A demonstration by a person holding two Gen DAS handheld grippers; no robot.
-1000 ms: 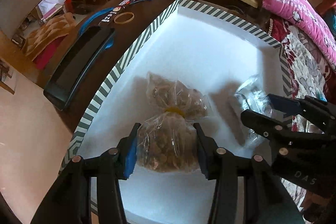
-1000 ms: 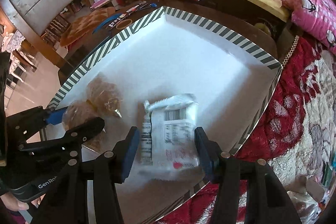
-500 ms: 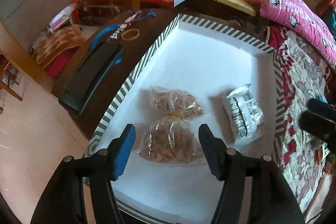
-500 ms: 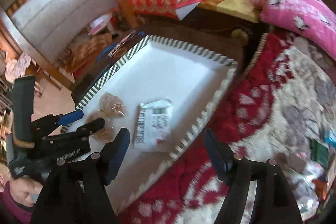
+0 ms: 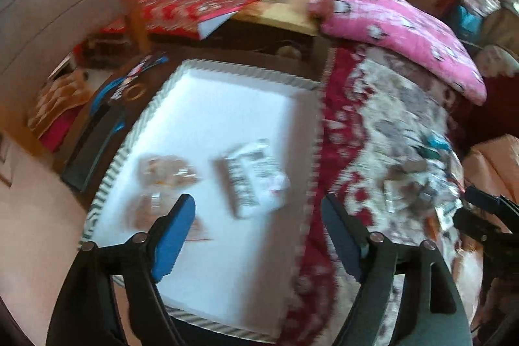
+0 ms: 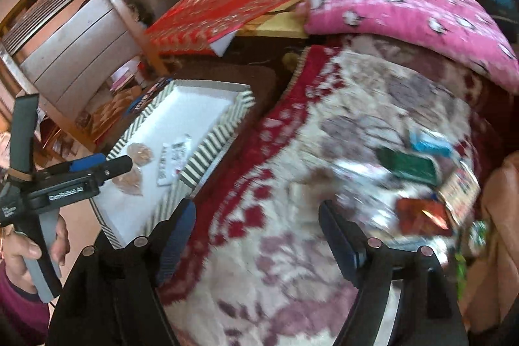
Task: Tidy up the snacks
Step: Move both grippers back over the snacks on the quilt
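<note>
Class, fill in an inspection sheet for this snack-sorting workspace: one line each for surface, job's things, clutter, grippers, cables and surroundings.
Surface: white tray with striped rim on a dark table, beside a red patterned blanket.
Job's things: clear bag of brown snacks and white packet lie apart in the tray; loose snack packets sit on the blanket, blurred.
Clutter: rubber band and dark flat object beside the tray.
Grippers: left tool and right tool both opening, nothing between the jaws.
Cables: nothing seen.
Surroundings: pink pillow, red tablecloth, wooden chair.
</note>
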